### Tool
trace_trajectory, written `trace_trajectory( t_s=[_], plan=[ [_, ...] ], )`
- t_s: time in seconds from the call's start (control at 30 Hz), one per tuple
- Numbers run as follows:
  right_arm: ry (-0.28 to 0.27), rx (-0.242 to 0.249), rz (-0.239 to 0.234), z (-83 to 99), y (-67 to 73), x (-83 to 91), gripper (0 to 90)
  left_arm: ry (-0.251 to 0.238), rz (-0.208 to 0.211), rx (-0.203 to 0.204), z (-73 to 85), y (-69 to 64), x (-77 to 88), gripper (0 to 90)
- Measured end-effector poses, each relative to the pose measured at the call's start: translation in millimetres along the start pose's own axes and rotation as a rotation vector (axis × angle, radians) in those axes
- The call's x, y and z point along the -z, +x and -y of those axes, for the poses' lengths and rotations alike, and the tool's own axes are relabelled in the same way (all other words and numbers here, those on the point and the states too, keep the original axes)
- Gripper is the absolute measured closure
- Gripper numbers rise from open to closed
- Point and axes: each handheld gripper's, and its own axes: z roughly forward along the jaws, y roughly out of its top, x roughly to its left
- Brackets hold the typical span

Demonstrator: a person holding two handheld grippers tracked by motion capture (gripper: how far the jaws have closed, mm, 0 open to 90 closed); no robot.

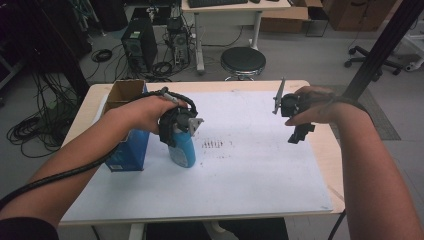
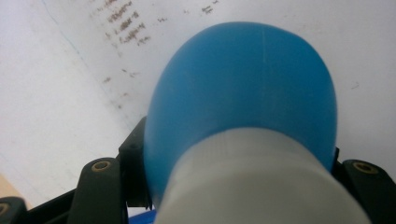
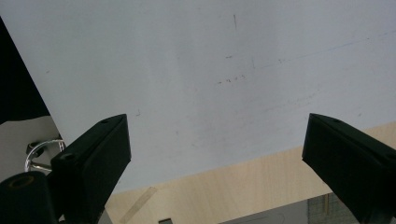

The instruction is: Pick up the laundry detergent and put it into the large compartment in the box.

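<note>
Left hand (image 1: pixel 145 111) reaches over, jaws clamping blue bottle (image 1: pixel 182 148) from above.

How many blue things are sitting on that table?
2: a blue bottle clamped by the left gripper, and a blue box just left of it. Others could hide behind the box.

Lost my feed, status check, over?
Left gripper shut on blue bottle. Right gripper open, empty. Blue box beside the bottle.

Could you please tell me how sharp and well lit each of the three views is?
High view: dim, soft, forearms dark. Left gripper view: blue bottle and its white cap loom close and blurred. Right gripper view: evenly lit white sheet, black fingers fairly sharp.
</note>
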Motion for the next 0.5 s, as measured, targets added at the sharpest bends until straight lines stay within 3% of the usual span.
trace_trajectory(
  t_s=[0.33, 0.5],
  plan=[
    [-0.001, 0.003, 0.000, -0.2, 0.3, 0.4, 7.8, -0.004, 0.039, 0.033, -0.5, -1.3, 3.5, 38.0],
    [-0.003, 0.000, 0.004, 0.5, 1.2, 0.9, 7.8, 0.000, 0.049, 0.085, 0.3, -1.6, 10.7, 38.0]
  ],
)
